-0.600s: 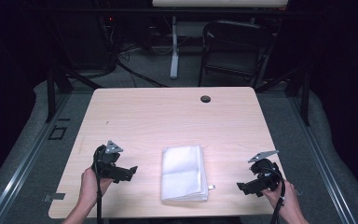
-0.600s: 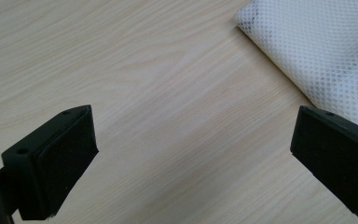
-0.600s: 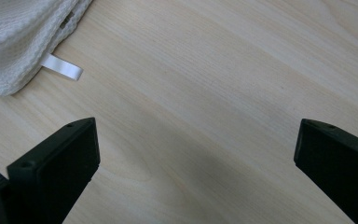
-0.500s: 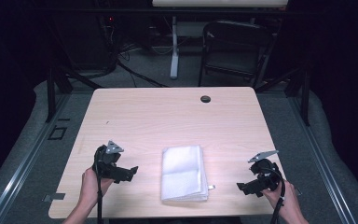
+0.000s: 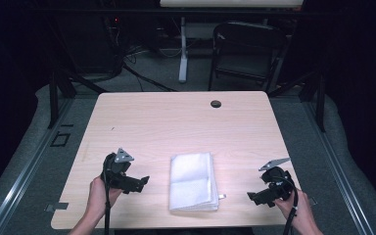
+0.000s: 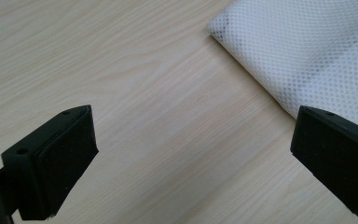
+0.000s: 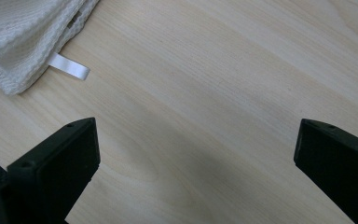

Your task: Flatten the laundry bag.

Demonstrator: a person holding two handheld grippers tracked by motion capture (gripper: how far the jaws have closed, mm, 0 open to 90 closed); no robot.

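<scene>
On the near half of the tabletop (image 5: 176, 122), a folded white mesh cloth (image 5: 192, 180) lies flat, its long axis running from the person's edge toward the far edge, roughly midway between the 2 hands. A small white tag (image 5: 222, 197) sticks out of its near right corner. The left hand-held gripper (image 5: 139, 184) sits just to the cloth's left, low over the wood, tips pointing toward the cloth, jaws spread wide with nothing between them; in the left gripper view the cloth's left edge (image 6: 307, 56) crosses just ahead of one jaw. The right hand-held gripper (image 5: 255, 198) hangs a little farther off on the cloth's right, also pointing inward, jaws just as wide and empty; the right gripper view catches the tagged corner (image 7: 25, 42) off to one side. I'd judge the left hand nearer, a short reach from the cloth's edge.
</scene>
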